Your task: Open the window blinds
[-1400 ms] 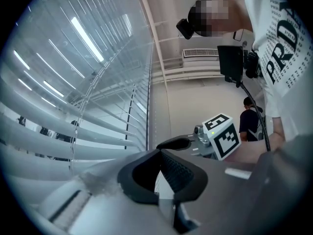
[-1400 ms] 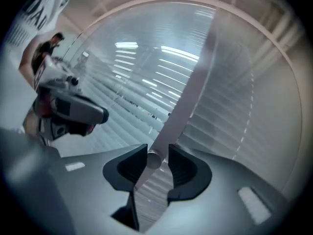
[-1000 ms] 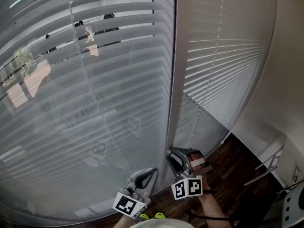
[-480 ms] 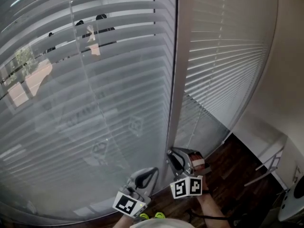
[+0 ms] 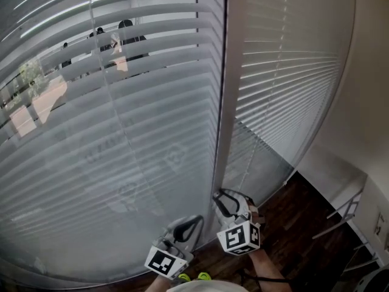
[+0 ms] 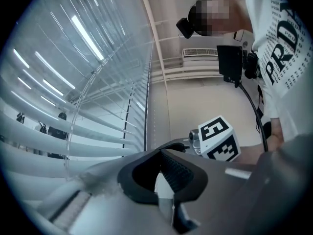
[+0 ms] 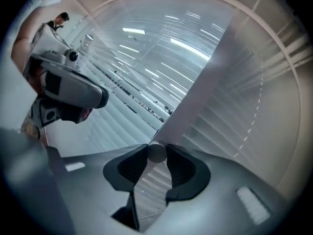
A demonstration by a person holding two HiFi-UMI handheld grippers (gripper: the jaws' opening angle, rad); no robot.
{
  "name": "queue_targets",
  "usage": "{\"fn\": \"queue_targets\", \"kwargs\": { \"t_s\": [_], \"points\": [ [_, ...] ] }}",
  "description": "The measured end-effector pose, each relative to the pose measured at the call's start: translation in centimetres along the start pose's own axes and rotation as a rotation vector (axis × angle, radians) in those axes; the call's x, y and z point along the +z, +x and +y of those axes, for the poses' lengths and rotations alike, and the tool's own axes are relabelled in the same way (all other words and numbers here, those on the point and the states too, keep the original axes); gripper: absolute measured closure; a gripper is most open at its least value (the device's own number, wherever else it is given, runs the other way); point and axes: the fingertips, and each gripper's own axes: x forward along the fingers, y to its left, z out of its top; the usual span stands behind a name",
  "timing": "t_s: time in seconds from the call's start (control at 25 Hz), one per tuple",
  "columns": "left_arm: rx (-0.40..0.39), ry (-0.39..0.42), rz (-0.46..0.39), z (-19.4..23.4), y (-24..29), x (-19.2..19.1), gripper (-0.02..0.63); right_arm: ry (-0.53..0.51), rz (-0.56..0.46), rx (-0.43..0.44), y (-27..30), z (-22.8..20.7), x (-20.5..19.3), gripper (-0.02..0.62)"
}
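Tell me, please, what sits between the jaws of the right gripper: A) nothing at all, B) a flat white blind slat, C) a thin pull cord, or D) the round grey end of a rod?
D: in the right gripper view the right gripper, whose jaws have just been closing, pinches the round grey end of a rod between its two dark pads.
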Motion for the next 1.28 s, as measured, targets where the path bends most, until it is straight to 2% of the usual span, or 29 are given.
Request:
{"fn": "queue_targets", "kwargs": {
  "t_s": [0.48,0.84,0.96,1.28],
  "points": [
    [-0.008,-0.002,-0.006,0.0,0.2,0.1,0.612,0.421,-0.061,0.043,0.0,-0.6,-0.2,0.465],
    [-0.012,-0.001,-0.011,0.1,0.3,0.3,0.612,0.678,-0.100,0.056,0.1,-1.0,-0.5,0.465],
    [-0.013,-0.005,-0.008,0.0,0.3,0.3,0.612,0.721,-0.109,0.064,0.1,-1.1,-0.4,0.465],
    [-0.018,0.001,-0.007,-0.2,0.3,0.3,0.612,0.679,-0.102,0.060,0.0,-1.0,-0.4,0.465]
  ]
}}
